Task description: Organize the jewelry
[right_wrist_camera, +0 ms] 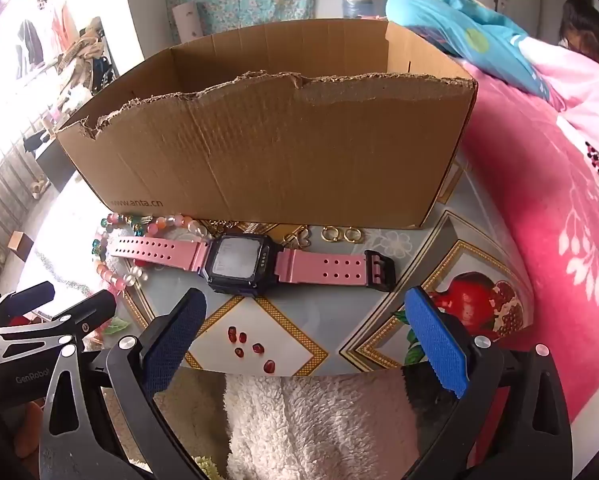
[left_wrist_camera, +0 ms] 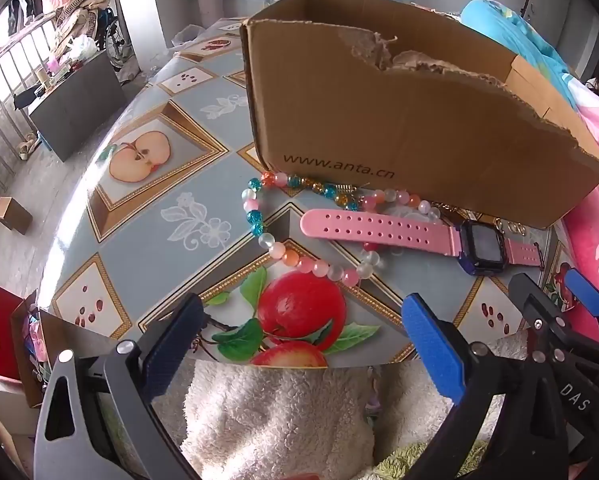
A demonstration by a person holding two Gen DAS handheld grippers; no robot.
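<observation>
The pink watch (right_wrist_camera: 255,264) is lying flat on the worktop (right_wrist_camera: 339,312) just in front of the cardboard box (right_wrist_camera: 267,152), its long axis running crosswise to the right gripper (right_wrist_camera: 303,332). That gripper is hovering nearer, fingers spread and empty. The left gripper (left_wrist_camera: 299,340) (fingers equally spread, empty) is facing the bead bracelet (left_wrist_camera: 299,232), watch lying to its right.

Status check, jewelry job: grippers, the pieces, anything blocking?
Left gripper open, empty. Right gripper open, empty. Pink watch, bead bracelets, gold rings lie before cardboard box. Nothing blocking.
</observation>
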